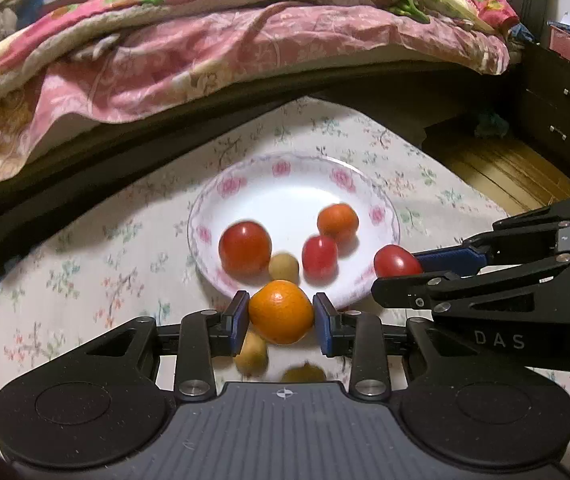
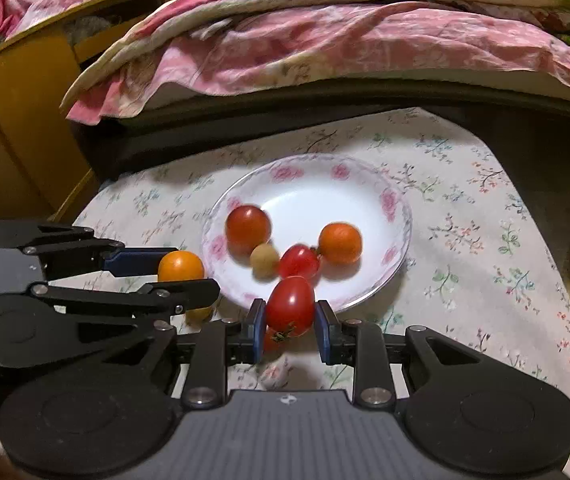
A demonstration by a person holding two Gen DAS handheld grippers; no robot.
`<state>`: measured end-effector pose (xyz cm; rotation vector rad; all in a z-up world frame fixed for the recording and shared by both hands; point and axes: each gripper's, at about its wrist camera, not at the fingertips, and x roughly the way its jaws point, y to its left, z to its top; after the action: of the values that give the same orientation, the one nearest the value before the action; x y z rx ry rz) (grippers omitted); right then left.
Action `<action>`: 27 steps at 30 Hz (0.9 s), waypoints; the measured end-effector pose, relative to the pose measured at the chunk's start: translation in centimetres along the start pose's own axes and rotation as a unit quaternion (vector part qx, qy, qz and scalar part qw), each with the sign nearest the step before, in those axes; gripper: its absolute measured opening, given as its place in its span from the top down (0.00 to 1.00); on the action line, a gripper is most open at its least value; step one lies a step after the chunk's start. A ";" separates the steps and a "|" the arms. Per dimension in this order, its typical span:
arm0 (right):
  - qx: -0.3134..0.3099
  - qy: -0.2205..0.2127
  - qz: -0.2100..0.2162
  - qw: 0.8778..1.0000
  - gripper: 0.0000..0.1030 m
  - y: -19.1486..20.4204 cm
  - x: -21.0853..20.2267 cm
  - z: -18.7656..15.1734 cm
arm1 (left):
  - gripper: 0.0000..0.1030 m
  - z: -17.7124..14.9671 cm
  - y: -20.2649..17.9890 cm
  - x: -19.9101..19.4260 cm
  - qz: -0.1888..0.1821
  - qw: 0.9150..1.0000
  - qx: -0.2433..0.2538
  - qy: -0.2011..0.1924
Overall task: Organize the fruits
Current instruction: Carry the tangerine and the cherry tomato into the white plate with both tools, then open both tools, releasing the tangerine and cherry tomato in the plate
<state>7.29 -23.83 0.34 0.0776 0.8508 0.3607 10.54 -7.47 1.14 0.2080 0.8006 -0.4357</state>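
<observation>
Gripping an orange (image 1: 281,312) at the plate's (image 1: 245,184) near rim, the left gripper (image 1: 281,316) is clamped on it. The right gripper (image 2: 290,320) pinches a tomato (image 2: 290,306) just beside. Beyond, the plate holds two tomatoes, another orange and a small tan fruit.

White letters "DAS" on the black body of the right gripper (image 1: 399,270), seen in the left wrist view, no other legible text
</observation>
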 end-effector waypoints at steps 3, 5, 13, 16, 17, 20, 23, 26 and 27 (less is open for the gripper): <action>0.005 -0.002 -0.006 1.000 0.71 -0.3 0.4 0.4 | 0.60 0.6 0.1 0.7 0.000 1.000 0.000 -0.002; 0.004 0.000 -0.008 1.000 0.71 -0.5 0.8 0.5 | 0.60 0.7 0.2 1.1 -0.002 1.000 -0.004 0.001; -0.002 0.007 -0.010 1.000 0.71 -1.0 2.5 0.6 | 0.60 0.7 0.6 2.8 0.004 1.000 -0.007 0.013; -0.003 0.007 -0.011 1.000 0.71 -1.1 3.0 0.9 | 0.60 0.9 0.7 3.3 0.004 1.000 -0.008 0.013; -0.003 0.007 -0.011 1.000 0.71 -1.2 3.1 0.9 | 0.60 0.9 0.8 3.4 0.005 1.000 -0.007 0.013; -0.006 0.006 -0.013 1.000 0.71 -1.3 3.6 1.0 | 0.60 0.9 0.9 3.9 0.005 1.000 -0.007 0.016; -0.005 0.008 -0.015 1.000 0.71 -1.4 4.0 1.1 | 0.60 0.9 1.0 4.3 0.006 1.000 -0.007 0.016; -0.007 0.009 -0.018 1.000 0.71 -1.5 4.5 1.3 | 0.60 1.1 1.0 4.8 0.008 1.000 -0.006 0.018; -0.008 0.009 -0.019 1.000 0.71 -1.5 4.7 1.3 | 0.60 1.1 1.1 5.0 0.008 1.000 -0.006 0.018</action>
<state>11.52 -23.57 -2.47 0.0440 0.8663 0.3326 14.82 -8.38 -1.77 0.2123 0.8356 -0.4132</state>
